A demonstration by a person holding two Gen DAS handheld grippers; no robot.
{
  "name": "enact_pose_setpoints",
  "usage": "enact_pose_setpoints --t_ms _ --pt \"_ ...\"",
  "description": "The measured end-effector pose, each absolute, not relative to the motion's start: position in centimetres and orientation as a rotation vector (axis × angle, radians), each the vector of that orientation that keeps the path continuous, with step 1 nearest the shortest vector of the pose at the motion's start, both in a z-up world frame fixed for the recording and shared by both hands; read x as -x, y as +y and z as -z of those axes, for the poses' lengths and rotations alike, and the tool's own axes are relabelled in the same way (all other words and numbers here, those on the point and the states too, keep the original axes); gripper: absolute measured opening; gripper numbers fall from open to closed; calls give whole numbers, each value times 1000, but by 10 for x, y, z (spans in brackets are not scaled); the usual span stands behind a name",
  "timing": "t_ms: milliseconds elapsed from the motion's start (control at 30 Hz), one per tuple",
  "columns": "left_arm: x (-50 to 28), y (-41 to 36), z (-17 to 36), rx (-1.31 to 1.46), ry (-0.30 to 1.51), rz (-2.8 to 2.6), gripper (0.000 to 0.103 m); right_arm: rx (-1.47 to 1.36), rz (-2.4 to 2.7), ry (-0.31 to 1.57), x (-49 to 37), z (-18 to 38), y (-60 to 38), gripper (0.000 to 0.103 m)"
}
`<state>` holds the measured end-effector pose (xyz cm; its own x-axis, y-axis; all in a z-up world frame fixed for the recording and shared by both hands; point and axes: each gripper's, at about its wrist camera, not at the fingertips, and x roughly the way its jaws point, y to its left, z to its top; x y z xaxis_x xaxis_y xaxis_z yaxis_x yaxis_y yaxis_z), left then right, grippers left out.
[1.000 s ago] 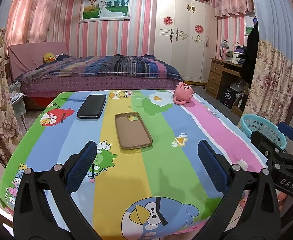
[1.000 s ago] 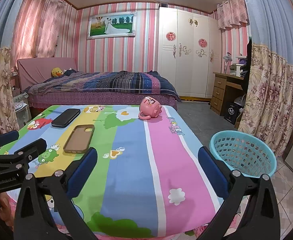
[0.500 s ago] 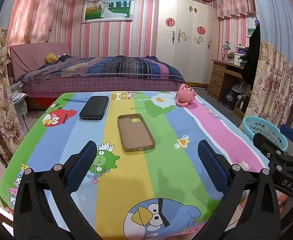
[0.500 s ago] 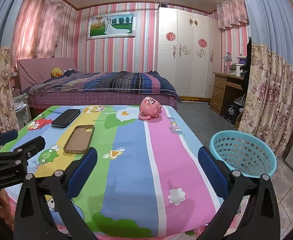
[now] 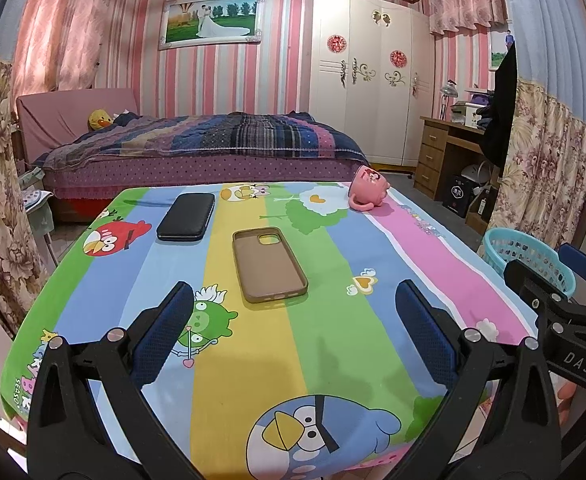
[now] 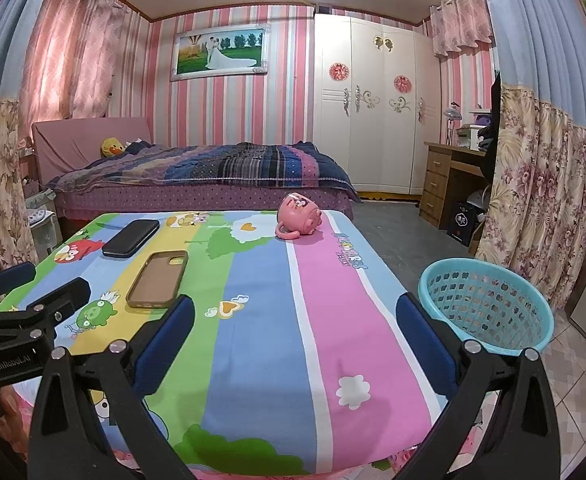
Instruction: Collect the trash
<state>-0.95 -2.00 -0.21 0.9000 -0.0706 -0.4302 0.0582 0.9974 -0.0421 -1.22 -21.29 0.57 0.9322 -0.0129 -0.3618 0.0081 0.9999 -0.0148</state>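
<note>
Colours and patterns: bedroom, cartoon-print counter [image 5: 333, 340]

Counter cloth striped green, blue, yellow, pink, with red, green and blue cartoon birds, hearts, flowers. Phone case [image 5: 269, 265]: tan-brown. Wallet-like case [image 5: 186, 217]: black. Tipped mug [image 5: 369, 193]: pink. Basket [image 6: 489, 306]: turquoise lattice. Left gripper [image 5: 293, 340] and right gripper [image 6: 295, 344]: black frames, navy pads. Walls [image 5: 281, 80]: pink-and-white stripes. Wardrobe [image 5: 373, 96]: cream, red rosettes. Bed [image 5: 213, 140]: plaid blue-purple quilt, dotted purple skirt. Curtains [image 6: 545, 192]: floral beige, blue above.
</note>
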Motion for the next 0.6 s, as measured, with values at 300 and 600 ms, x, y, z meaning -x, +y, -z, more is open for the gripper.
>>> enact_pose_setpoints --t_ms 300,600 --pt "9 -20 2 25 448 65 98 14 11 370 12 -5 -213 98" --pt "8 -20 3 33 451 67 98 14 13 371 11 -6 -213 98"
